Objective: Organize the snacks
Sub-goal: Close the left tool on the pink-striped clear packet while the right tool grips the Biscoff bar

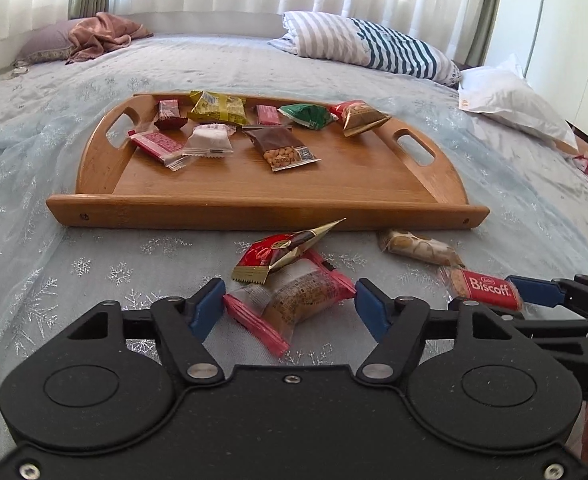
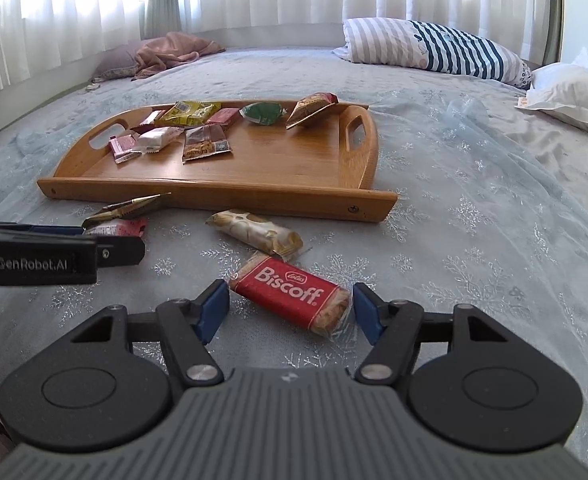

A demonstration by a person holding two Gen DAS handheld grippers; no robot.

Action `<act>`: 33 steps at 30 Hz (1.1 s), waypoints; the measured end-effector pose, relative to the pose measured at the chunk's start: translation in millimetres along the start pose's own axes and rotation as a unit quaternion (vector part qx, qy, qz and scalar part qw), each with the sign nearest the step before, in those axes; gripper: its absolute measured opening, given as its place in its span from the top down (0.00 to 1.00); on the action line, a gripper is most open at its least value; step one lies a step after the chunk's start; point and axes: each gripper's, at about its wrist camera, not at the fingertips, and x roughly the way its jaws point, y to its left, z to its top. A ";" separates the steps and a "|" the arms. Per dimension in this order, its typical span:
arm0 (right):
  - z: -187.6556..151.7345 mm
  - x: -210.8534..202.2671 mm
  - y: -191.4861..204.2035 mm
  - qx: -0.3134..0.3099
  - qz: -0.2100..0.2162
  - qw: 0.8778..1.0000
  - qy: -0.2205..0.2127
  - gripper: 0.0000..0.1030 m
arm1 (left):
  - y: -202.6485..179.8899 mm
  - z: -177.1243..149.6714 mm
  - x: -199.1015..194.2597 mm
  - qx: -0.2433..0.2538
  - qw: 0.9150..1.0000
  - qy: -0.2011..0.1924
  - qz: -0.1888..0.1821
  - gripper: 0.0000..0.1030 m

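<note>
A wooden tray (image 1: 254, 184) (image 2: 278, 168) with several wrapped snacks lies on the bed. In front of it lie loose snacks. My left gripper (image 1: 290, 308) is open, its blue pads on either side of a clear-and-pink wrapped cake (image 1: 297, 300); a red-and-gold packet (image 1: 286, 252) lies just beyond. My right gripper (image 2: 292, 308) is open around a red Biscoff biscuit (image 2: 294, 294), which also shows in the left wrist view (image 1: 485, 286). A beige nougat bar (image 2: 254, 234) (image 1: 417, 246) lies between the Biscoff and the tray.
The bed has a pale blue snowflake cover (image 2: 473, 220). A striped pillow (image 2: 433, 46) and a white pillow (image 2: 573, 92) lie at the back right, a pink blanket (image 2: 170, 54) at the back left. The left gripper (image 2: 54, 256) shows at left in the right wrist view.
</note>
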 end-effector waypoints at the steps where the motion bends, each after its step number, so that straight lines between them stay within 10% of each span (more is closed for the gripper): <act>1: -0.2 0.0 0.0 0.001 0.001 1.000 0.000 0.33 | 0.6 -0.5 -1.4 0.000 1.000 -0.002 -0.003 0.37; 33: 49.0 -6.7 -6.0 0.015 -0.001 0.998 -0.063 0.32 | -1.1 44.4 -42.6 0.065 0.994 -0.075 -0.040 0.38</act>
